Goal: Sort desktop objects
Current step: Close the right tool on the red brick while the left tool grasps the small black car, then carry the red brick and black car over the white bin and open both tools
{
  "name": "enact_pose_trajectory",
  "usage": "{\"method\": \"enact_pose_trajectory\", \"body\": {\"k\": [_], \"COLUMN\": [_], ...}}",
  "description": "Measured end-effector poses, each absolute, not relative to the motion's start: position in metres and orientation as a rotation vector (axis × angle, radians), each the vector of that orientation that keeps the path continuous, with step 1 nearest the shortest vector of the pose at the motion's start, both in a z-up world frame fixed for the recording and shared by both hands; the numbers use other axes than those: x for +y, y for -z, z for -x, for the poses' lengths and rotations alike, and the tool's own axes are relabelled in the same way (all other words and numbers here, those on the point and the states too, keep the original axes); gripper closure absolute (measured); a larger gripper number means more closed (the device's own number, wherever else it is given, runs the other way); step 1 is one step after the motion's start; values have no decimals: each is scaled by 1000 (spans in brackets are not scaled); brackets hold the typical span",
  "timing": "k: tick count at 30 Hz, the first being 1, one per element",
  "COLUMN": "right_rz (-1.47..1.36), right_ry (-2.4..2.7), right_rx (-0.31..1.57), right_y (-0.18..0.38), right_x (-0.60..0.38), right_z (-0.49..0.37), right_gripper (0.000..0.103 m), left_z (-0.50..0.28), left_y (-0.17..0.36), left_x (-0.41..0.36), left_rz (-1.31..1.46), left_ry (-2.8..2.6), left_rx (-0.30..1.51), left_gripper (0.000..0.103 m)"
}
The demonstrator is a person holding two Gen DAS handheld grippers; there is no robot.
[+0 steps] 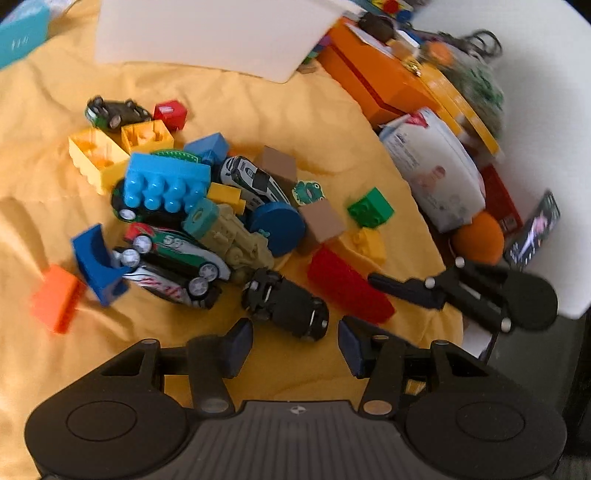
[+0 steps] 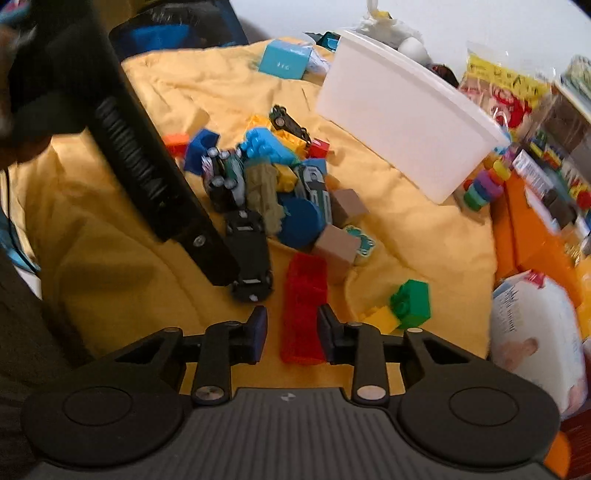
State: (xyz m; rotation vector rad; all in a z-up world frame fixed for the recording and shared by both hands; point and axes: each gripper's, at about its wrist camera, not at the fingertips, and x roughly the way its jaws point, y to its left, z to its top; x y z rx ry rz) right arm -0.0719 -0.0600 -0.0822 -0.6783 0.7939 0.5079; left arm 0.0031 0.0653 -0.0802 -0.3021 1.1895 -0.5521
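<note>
Orange block (image 1: 55, 299) smeared by blur at the pile's edge, scissors (image 1: 476, 40) and green bundle (image 1: 476, 88) blurred beyond reading, white bin (image 1: 207, 33) cut off by the top edge, black toy car (image 2: 251, 254) partly hidden behind the left gripper's finger, snack packets (image 2: 498, 85) too blurred to read

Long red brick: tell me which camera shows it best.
The right wrist view. There the long red brick lies full length between the right hand-held gripper fingers, one pad not yet touching. The left wrist view shows it slanted, beside the black toy car.
</note>
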Motion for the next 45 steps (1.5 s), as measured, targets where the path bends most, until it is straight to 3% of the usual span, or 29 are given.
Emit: {"method": "enact_pose_trajectory", "body": {"k": [3,4,5,6,11,15,18,20,22,23,24,26,27,31,37,39,41,45], "right_rz": [668,645,617,581,383,51,-237,-291,-289,-275,-244,-167,-119,31,291,369,339,319], "right_ry": [-511,-515,-518,-520,-540,-601,-659,-665,-649,-639,-614,-569,-551,-546,-577,-567,-602,-594], "right_rx": [802,808,814,818,878,972,1085,1134,1150,1143,1120,1065,1041,968,924,919,927,947], "right_y": [86,88,88,87,77,70,82,91,94,93,88,79,74,64,80,90,89,81], "right_x": [-65,-68,-72,-76,-96,-117,-128,-128,-129,-130,-131,-133,-134,-127,-92,-85,-87,-87], "right_z": [69,69,68,67,55,36,21,17,14,14,14,17,19,25,32,34,35,30], "right_gripper": [71,73,78,78,78,78,78,78,78,75,73,61,60,60,56,58,76,76], "left_z": [-7,-9,-10,-9,12,29,35,34,36,39,43,51,51,46,37,40,42,40], "left_y": [80,80,80,79,58,42,40,50,59,61,60,52,48,39,61,72,67,43], "left_x": [55,50,45,42,39,56,47,35,20,14,10,13,19,53,57,55,57,67], "left_rz": [309,294,274,259,22,-128,-393,-505,-567,-582,-578,-486,-417,-234,-222,-223,-231,-175], "left_ry": [518,497,481,482,490,410,337,337,344,357,376,444,464,415,431,429,428,439], "left_rx": [1155,1140,1131,1119,1072,1065,1042,1045,1032,1015,997,982,993,994,1054,1064,1038,983], "left_gripper": [52,61,76,79,82,83,83,82,79,68,65,65,65,65,63,65,70,70]}}
